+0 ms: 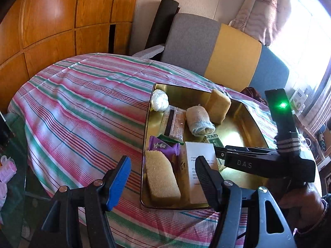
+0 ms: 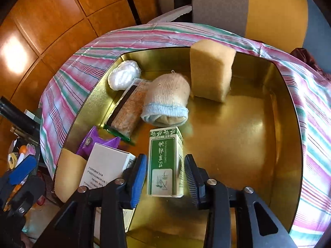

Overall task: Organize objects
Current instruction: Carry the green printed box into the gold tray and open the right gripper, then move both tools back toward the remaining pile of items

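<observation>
A gold metal tray (image 1: 235, 128) (image 2: 238, 134) lies on the striped tablecloth. It holds two tan sponges (image 1: 161, 184) (image 2: 211, 70), a rolled sock (image 2: 167, 101), a white wad (image 2: 124, 76), a snack bar pack (image 2: 128, 111), a purple sweet wrapper (image 1: 163, 145), a white box (image 1: 199, 165) and a green box (image 2: 165, 163) (image 1: 214, 141). My right gripper (image 2: 165, 171) (image 1: 217, 153) reaches into the tray. The green box stands between its pads with a thin gap at the right pad. My left gripper (image 1: 163, 184) hangs open over the tray's near left corner, holding nothing.
The striped cloth (image 1: 82, 107) covers a round table. A grey, yellow and blue seat back (image 1: 227, 55) stands behind it, with wooden cabinet doors (image 1: 51, 20) to the left. A person's hand (image 1: 300, 202) holds the right gripper. Small clutter (image 2: 18, 155) lies past the table's left edge.
</observation>
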Tool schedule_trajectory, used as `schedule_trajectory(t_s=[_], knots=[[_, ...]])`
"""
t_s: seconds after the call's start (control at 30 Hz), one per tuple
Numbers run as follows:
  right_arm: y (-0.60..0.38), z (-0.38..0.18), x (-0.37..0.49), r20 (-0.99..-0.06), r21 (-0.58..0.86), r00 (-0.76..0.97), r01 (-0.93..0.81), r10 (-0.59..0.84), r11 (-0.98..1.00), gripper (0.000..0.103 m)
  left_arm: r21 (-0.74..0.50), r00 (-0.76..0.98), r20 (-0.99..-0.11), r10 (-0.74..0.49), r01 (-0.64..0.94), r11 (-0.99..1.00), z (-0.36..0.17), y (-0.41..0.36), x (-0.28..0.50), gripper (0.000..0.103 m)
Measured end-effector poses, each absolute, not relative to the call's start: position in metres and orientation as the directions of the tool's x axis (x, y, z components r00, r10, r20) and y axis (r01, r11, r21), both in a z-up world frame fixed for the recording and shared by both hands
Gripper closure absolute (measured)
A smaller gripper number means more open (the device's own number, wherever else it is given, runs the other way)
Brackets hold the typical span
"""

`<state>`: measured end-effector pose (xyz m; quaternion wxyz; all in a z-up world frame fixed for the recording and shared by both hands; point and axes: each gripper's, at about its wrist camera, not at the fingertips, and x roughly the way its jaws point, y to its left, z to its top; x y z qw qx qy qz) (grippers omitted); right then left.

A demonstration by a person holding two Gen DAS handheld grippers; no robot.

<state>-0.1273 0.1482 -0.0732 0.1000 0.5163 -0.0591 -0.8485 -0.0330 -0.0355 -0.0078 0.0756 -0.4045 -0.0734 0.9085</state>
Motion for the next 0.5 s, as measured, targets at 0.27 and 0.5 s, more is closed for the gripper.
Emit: schedule_trajectory(t_s=[0.27,0.5], knots=[[0.153,-0.062,-0.111,-0.847,0.183,-0.49,0.096,-0.206,-0.978,0.056,-0.177,-0.677,-0.71,0.193,-0.094,-0.98,-0.002,-0.029,-0.027,0.038],[0.155,-0.045,-0.092,-0.82,0.132,-0.546,0.106,-0.169,-0.986,0.048,-0.155,-0.689,-0.697,0.199,-0.126,-0.98,0.005,-0.02,-0.02,0.038]])
